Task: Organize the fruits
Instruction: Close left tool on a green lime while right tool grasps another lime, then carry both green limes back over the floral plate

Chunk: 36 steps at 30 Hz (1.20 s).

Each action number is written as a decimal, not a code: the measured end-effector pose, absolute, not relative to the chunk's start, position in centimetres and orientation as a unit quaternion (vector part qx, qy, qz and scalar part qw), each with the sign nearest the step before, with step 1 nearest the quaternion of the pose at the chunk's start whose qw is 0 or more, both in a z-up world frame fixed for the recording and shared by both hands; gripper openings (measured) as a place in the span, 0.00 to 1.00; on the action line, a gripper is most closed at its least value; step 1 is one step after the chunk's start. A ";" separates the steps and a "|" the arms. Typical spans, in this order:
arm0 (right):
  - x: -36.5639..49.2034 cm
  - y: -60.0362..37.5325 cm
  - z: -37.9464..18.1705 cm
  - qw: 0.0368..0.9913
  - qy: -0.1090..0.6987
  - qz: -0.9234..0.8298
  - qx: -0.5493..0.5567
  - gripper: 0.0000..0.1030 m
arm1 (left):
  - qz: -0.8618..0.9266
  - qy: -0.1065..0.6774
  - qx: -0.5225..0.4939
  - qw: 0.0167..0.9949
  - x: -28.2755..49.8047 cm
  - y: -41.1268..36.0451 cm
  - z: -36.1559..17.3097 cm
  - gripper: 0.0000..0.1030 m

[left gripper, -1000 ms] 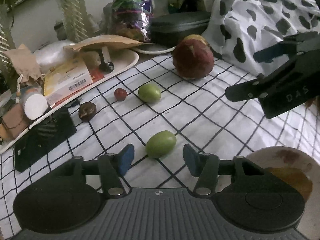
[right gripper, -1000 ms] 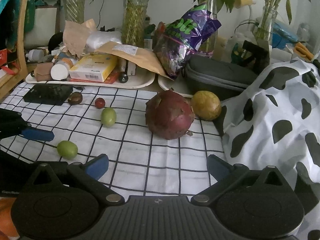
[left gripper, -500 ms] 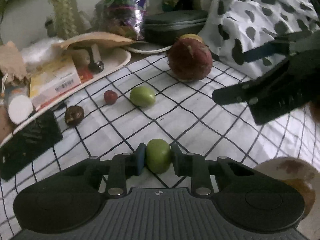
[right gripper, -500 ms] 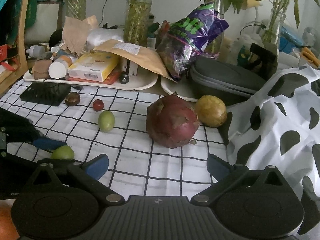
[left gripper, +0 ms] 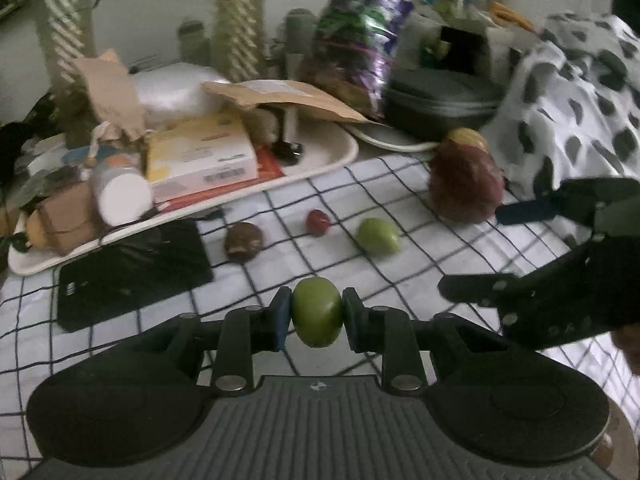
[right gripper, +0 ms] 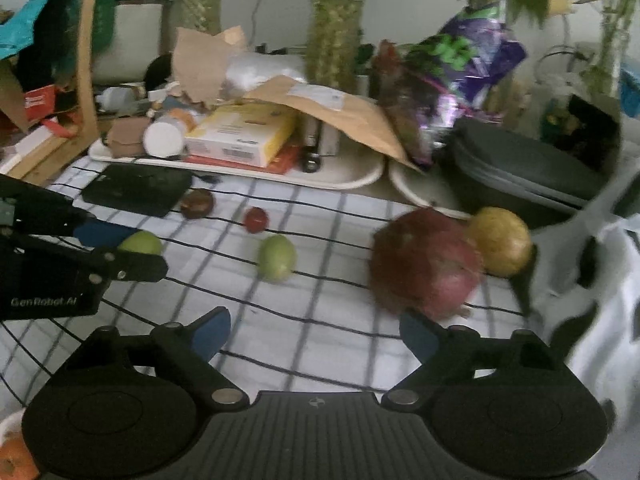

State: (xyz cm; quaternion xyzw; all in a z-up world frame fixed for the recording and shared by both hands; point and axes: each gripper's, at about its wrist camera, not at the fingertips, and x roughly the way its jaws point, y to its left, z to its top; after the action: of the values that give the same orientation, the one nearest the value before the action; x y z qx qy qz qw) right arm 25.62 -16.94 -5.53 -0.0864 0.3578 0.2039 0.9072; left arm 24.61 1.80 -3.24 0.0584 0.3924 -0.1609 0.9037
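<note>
My left gripper (left gripper: 316, 314) is shut on a small green fruit (left gripper: 317, 312) and holds it above the checked cloth (left gripper: 400, 280); it also shows in the right wrist view (right gripper: 140, 243). On the cloth lie a second green fruit (left gripper: 378, 236), a small red fruit (left gripper: 318, 222), a brown fruit (left gripper: 243, 241), a big dark red fruit (left gripper: 466, 184) and a yellow fruit (right gripper: 500, 240) behind it. My right gripper (right gripper: 316, 336) is open and empty, just in front of the big red fruit (right gripper: 424, 264).
A white tray (left gripper: 332, 160) of boxes and bottles stands at the back, with a black pad (left gripper: 128, 268) in front of it. A dark case (right gripper: 528, 176) and a spotted cloth (left gripper: 580, 92) lie at the right. An orange fruit (right gripper: 14, 456) shows at the lower left.
My left gripper closed on the near green fruit and lifted it off the cloth. My right gripper moved forward, closer to the big red fruit, and stayed open.
</note>
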 end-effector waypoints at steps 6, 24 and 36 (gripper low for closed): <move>27.2 -15.1 -6.0 0.901 0.361 0.225 -0.084 0.72 | -0.157 0.387 0.044 0.908 24.7 2.7 -2.5 0.26; 31.3 -12.5 -8.2 0.898 0.366 0.229 -0.084 0.39 | -0.154 0.393 0.032 0.906 25.1 3.4 -2.6 0.26; 30.4 -14.5 -6.3 0.909 0.352 0.218 -0.055 0.29 | -0.157 0.391 0.031 0.906 24.7 3.3 -2.4 0.26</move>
State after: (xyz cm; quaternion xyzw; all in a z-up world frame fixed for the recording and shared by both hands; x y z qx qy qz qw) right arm 30.42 -14.54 -6.25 -0.0552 0.3518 0.2180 0.9086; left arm 24.69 3.29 -2.45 0.0312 0.3912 -0.1575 0.9062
